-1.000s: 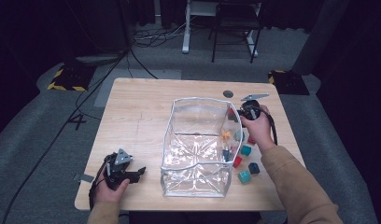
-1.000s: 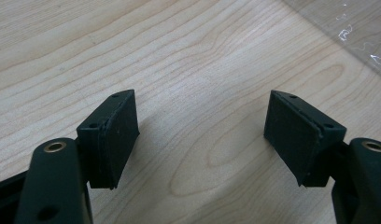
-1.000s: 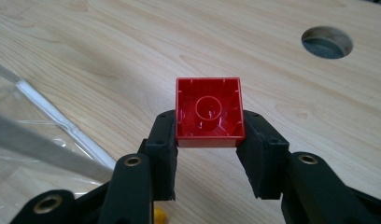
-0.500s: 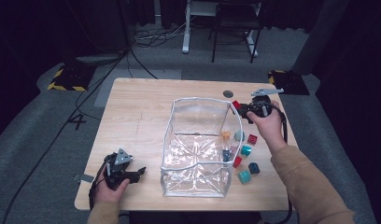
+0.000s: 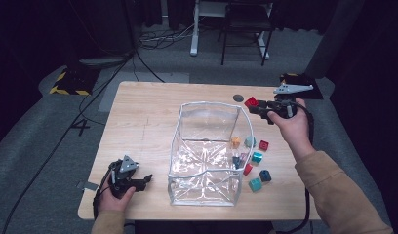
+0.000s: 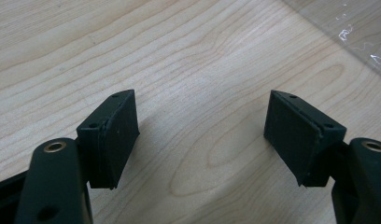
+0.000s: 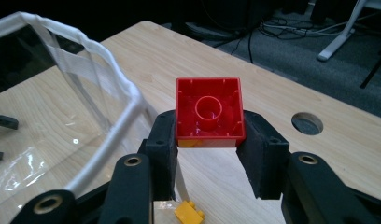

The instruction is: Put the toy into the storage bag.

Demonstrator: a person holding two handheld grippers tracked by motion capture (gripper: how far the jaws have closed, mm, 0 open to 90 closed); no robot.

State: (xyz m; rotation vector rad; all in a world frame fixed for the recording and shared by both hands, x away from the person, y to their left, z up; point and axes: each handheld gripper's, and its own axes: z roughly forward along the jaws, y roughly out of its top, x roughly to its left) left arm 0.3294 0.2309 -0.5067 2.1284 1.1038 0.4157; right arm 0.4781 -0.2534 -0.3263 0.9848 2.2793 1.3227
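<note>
Right gripper [image 5: 256, 106] lifted red brick [image 5: 251, 102] above wooden table [image 5: 148, 117].

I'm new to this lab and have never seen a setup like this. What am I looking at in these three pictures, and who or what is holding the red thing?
No robot here: a person sits at a wooden table with a hand-held two-jaw gripper in each hand. The high view comes from a camera above the table. The other two come from small cameras riding on the grippers, looking along their black jaws.

On the table stands a clear plastic bag, open at the top. To its right lie small toy bricks in several colours.

The right gripper is raised near the bag's far right corner, its jaws shut on a red brick, whose hollow underside faces that gripper's camera. The left gripper rests at the near left of the table, jaws open with nothing between them.
</note>
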